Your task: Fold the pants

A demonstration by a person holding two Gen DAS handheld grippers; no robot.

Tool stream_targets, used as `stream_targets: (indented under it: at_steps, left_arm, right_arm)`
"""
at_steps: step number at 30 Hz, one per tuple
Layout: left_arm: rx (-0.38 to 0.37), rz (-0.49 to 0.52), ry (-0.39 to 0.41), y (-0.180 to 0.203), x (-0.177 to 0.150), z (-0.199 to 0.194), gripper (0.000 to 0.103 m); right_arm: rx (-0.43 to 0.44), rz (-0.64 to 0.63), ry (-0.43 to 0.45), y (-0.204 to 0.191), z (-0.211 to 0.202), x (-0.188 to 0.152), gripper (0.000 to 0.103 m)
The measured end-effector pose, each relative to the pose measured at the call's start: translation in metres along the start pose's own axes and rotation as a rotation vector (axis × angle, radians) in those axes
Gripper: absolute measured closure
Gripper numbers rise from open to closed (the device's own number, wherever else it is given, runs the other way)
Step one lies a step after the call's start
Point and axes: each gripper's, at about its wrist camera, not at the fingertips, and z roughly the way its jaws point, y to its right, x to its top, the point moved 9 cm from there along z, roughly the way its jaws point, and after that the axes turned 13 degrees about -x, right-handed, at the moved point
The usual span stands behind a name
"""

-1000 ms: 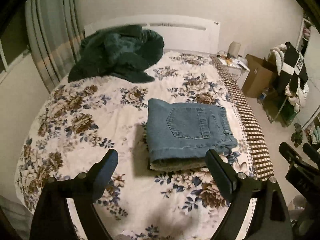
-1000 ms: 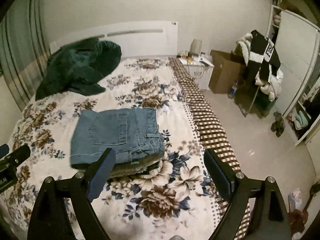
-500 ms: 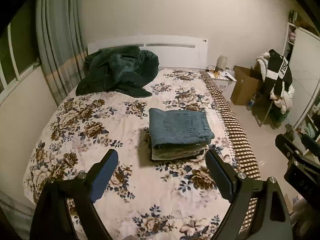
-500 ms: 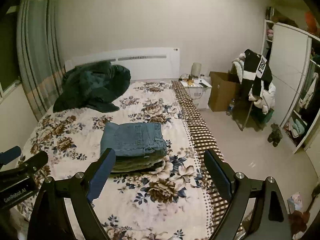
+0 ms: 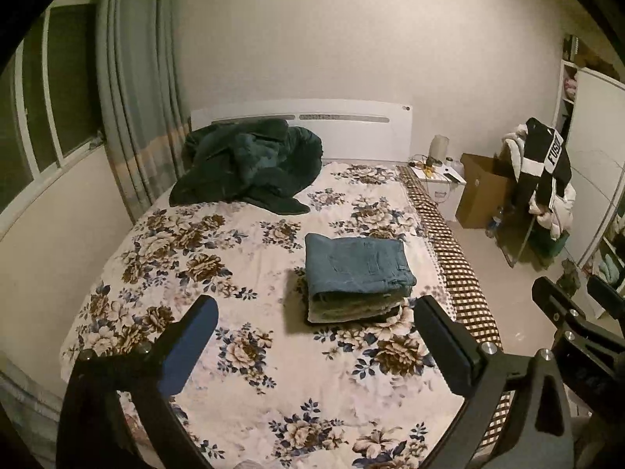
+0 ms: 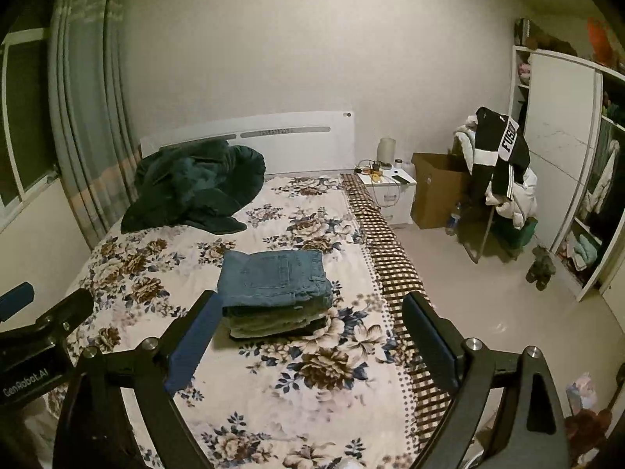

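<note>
One stack of folded pants (image 5: 357,273) lies on the bed (image 5: 254,351). Both grippers, left (image 5: 316,336) and right (image 6: 308,332), hover released; left jaws just widened, empty.

You see the folded jeans (image 5: 357,262) on top of a stack of folded clothes (image 5: 351,306), right of centre on the bed (image 5: 242,234). The bunched blanket (image 5: 250,164) lies at upper left by the headboard (image 5: 351,129). The nightstand (image 5: 445,183), cardboard box (image 5: 480,191) and clothes-draped chair (image 5: 543,179) stand right of the bed.
</note>
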Motion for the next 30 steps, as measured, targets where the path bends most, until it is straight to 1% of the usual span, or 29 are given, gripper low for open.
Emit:
stream_targets:
  at_steps: [6,18,30]
  left_arm:
    - [0.016,-0.015,-0.001,0.002,-0.007,-0.007,0.0]
    - [0.061,-0.013,0.009,0.009,-0.01,-0.018,0.0]
    - [0.075,-0.004,0.009,0.014,-0.013,-0.024,0.0]
  right_arm:
    - [0.014,-0.034,0.002,0.005,0.002,0.005,0.007]
    - [0.05,-0.047,-0.006,0.008,0.012,0.005,0.007]
    - [0.076,-0.049,-0.019,0.007,0.018,0.003,0.007]
